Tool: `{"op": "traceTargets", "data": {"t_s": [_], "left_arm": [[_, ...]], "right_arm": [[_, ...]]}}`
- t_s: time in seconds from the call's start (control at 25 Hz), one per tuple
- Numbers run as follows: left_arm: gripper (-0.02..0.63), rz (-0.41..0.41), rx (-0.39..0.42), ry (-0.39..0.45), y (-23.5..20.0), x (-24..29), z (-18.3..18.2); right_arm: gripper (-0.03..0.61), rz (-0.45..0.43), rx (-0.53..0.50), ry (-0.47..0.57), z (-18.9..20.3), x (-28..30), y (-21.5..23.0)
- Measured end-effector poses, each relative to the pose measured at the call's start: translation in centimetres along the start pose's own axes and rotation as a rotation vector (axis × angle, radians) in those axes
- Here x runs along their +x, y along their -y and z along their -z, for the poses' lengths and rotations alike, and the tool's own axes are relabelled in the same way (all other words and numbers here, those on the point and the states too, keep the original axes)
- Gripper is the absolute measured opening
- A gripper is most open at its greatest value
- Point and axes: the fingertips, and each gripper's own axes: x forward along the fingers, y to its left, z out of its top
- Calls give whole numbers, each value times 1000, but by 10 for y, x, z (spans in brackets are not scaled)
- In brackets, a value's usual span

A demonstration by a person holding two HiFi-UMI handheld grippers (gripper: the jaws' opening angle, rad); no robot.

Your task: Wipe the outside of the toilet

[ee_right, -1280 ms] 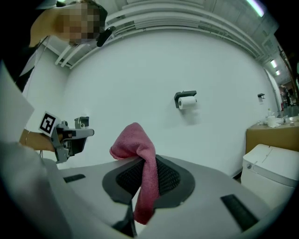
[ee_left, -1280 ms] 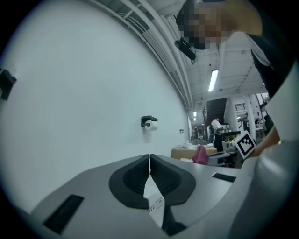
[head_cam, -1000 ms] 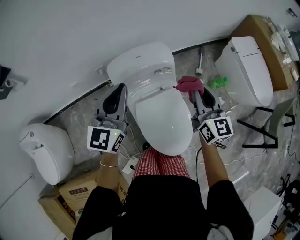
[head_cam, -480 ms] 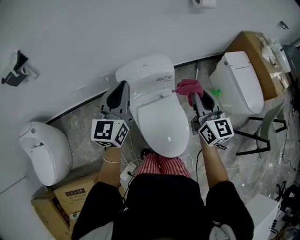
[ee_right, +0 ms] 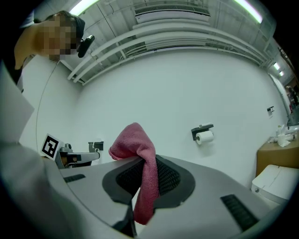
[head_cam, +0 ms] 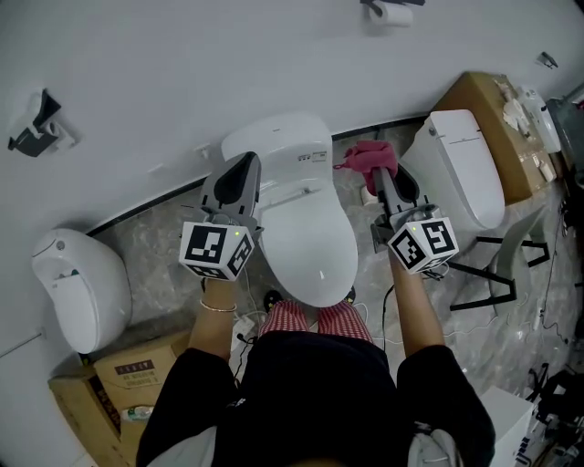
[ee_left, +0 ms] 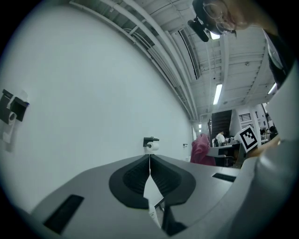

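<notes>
A white toilet (head_cam: 301,210) with its lid down stands against the white wall, right in front of the person. My right gripper (head_cam: 382,175) is raised to the right of the toilet, shut on a pink cloth (head_cam: 369,156) that bunches above its tips. The right gripper view shows the pink cloth (ee_right: 140,168) pinched between the jaws and hanging down. To the left of the toilet, by the tank, my left gripper (head_cam: 245,161) is held up. Its jaws meet with nothing between them in the left gripper view, where the left gripper (ee_left: 149,157) points at the wall.
A second white toilet (head_cam: 461,164) stands at the right beside a cardboard box (head_cam: 484,100). Another white toilet (head_cam: 73,283) sits at the left, with boxes (head_cam: 119,383) near it. A paper roll holder (head_cam: 388,11) hangs on the wall. Cables lie on the marble floor (head_cam: 146,242).
Both grippers have risen and moved toward the wall. The right one carried the pink cloth away from the toilet's side, toward the second toilet.
</notes>
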Motion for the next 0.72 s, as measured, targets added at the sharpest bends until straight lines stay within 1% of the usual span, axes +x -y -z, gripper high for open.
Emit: {"op": "traceTargets", "data": {"t_s": [0.08, 0.2, 0.24, 0.4, 0.56, 0.72], "left_arm": [[11, -21, 23, -8, 8, 5, 0], [11, -60, 137, -47, 28, 16, -1], [11, -63, 155, -51, 37, 21, -1], [11, -68, 114, -18, 70, 39, 0], [11, -119, 113, -15, 95, 54, 4], [11, -184, 114, -15, 110, 61, 5]], "right_arm": [[63, -30, -1, 2, -3, 1, 7], [63, -72, 3, -5, -6, 0, 23], [63, -84, 5, -9, -6, -1, 30], [63, -129, 20, -25, -5, -10, 61], [63, -176, 38, -37, -1, -20, 90], [63, -219, 62, -53, 4, -29, 115]]}}
